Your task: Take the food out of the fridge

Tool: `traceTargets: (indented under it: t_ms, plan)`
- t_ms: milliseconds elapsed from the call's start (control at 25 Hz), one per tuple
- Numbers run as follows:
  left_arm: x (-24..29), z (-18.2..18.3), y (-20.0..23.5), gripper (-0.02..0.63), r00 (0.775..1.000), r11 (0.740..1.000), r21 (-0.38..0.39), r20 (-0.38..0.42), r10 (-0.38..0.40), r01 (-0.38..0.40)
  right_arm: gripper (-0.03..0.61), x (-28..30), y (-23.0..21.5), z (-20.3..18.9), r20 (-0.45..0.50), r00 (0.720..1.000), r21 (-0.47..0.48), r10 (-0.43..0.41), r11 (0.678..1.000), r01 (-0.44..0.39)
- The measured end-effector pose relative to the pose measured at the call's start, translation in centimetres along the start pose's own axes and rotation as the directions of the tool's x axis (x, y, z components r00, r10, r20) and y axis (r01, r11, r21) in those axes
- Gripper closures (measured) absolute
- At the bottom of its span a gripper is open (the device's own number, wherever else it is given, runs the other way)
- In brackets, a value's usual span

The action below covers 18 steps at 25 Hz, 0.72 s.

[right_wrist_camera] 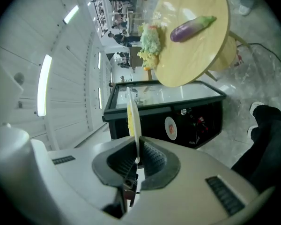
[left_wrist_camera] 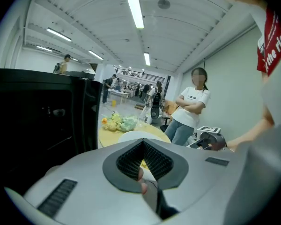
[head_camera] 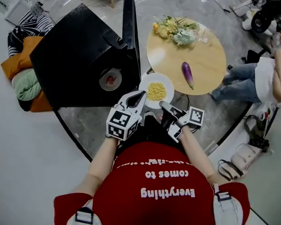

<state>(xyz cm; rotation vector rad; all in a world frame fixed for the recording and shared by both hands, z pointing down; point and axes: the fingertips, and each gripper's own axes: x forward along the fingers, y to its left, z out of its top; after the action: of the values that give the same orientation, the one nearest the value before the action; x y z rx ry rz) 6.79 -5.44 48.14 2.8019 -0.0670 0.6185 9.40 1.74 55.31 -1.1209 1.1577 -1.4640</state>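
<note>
Risk, left side: the left gripper (head_camera: pixel 135 99) is clamped only on the near rim of the white plate (head_camera: pixel 144 84). A slip there would likely tip it.
Risk, middle: the yellow food (head_camera: pixel 156 91) lies loose on the plate and could slide off if the two hands come out of level.
Risk, right side: the right gripper (head_camera: pixel 165 107) is closed tight on the same thin edge. Twisting against the other could break the hold.
Plate's place: outside the black fridge (head_camera: pixel 75 55), just beside its open front, carried between both grippers, short of the round table (head_camera: pixel 206 64).
Left inside: another dish (head_camera: pixel 110 80).
</note>
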Motion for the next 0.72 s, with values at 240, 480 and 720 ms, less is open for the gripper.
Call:
traceTargets:
  t_ms: [240, 480, 720]
  plan:
    - [4.2, 0.5, -2.7, 0.609, 0.991, 0.99, 0.056, -0.047, -0.123, 0.126, 0.557, -3.4, -0.8, 3.0, 0.149, 0.989, 0.019, 0.013, 1.0, -0.017]
    - [8.1, 0.5, -5.4, 0.609, 0.971, 0.969, 0.101, -0.098, -0.217, 0.226, 0.555, -6.7, -2.4, 5.5, 0.265, 0.964, 0.04, 0.003, 0.999, -0.014]
    - [11.0, -0.7, -6.8, 0.609, 0.958, 0.954, 0.126, -0.131, -0.257, 0.273, 0.556, -8.3, -5.4, 7.5, 0.318, 0.948, 0.082, -0.031, 0.997, 0.004]
